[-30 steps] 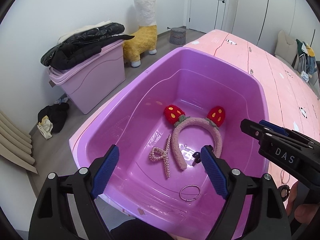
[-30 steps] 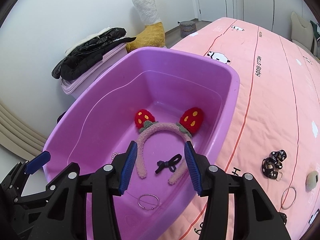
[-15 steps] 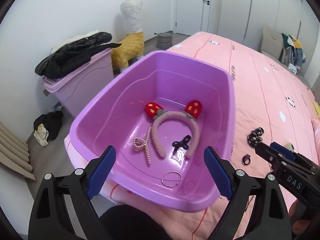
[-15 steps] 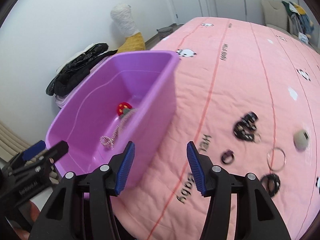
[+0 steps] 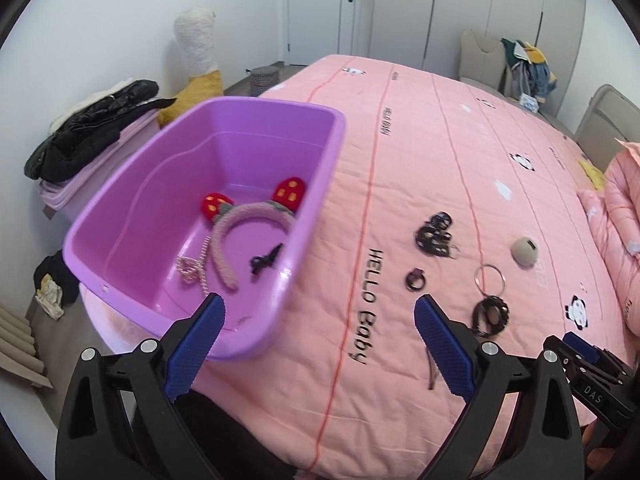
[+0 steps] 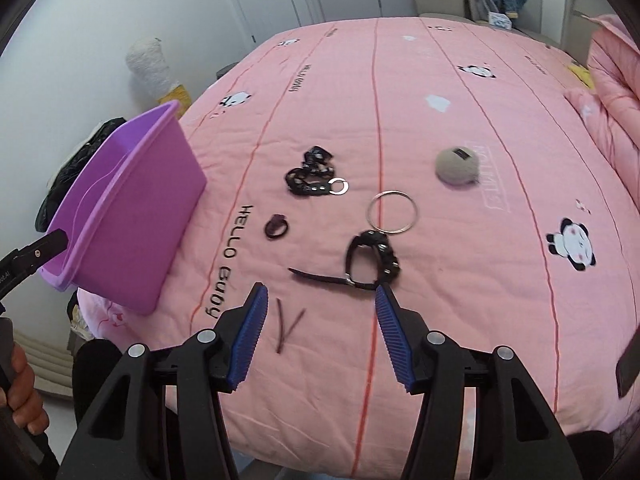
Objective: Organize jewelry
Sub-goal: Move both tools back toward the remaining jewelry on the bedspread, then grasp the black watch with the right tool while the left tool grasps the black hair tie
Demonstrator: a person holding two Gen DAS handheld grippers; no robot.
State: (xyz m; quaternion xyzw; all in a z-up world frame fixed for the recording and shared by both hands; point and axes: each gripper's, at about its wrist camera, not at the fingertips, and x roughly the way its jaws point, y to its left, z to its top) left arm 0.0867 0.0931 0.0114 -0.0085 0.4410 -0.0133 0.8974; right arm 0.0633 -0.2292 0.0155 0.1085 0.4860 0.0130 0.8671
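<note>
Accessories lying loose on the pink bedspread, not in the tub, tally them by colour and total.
Black or dark: 4, the chain bundle, small ring, studded strap, bent hairpin
Silver: 1, the bangle
Beige: 1, the round pouch
Total: 6

bright, even daylight in both views, soft and cool, no hard shadows on the pink bedspread (image 6: 440, 140). faint shade sits under the purple tub (image 5: 240, 152) rim and inside its walls, with a small pale sheen on its floor. strong fisheye bend here: black vignette in every corner, door and wall lines curving at the edges. slight motion smear across the left wrist view, tub edges and small items a bit soft. right wrist view is crisper in the middle, the silver ring (image 6: 393, 212) catching a thin glint, softening toward the rim.
</note>
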